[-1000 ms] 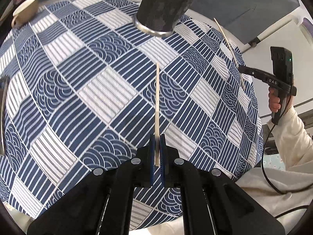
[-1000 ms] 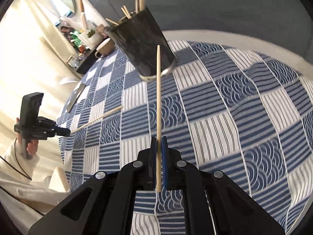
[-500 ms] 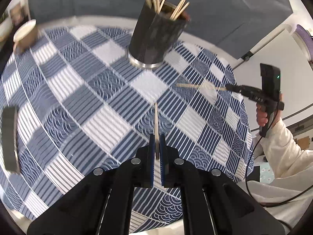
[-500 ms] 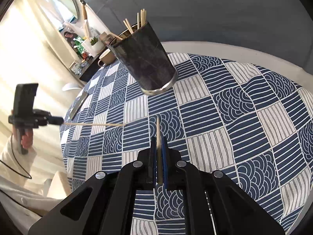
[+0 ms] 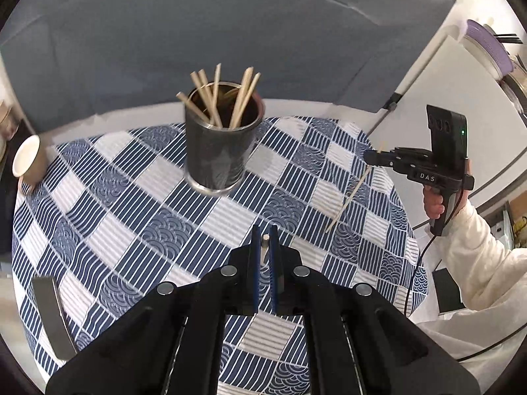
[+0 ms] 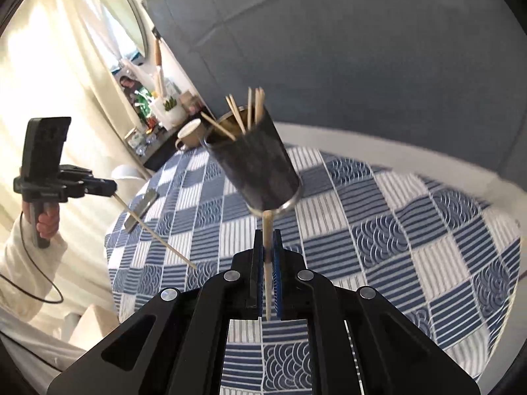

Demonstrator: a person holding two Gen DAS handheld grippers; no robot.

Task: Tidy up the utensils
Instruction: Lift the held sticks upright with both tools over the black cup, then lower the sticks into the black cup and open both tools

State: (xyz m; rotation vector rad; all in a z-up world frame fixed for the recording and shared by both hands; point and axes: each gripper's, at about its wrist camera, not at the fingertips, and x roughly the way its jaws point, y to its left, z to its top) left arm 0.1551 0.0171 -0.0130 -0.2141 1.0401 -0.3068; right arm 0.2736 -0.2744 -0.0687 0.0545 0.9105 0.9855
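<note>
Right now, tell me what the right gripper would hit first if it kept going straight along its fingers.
Probably the dark metal cup of chopsticks: it sits directly beyond the right gripper and the chopstick it clamps. Depth is unclear, so the checked tablecloth below could come first.

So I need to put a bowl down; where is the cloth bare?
Bare: the checked tablecloth between chopstick holder and flat metal piece, and right of the holder in the right view. Crowded: the far-left edge by the cup.

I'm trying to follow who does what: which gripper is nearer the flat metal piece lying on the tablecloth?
Left. The left gripper hovers close by the flat metal piece, holding a chopstick; the right gripper is across the table, facing the chopstick cup.
</note>
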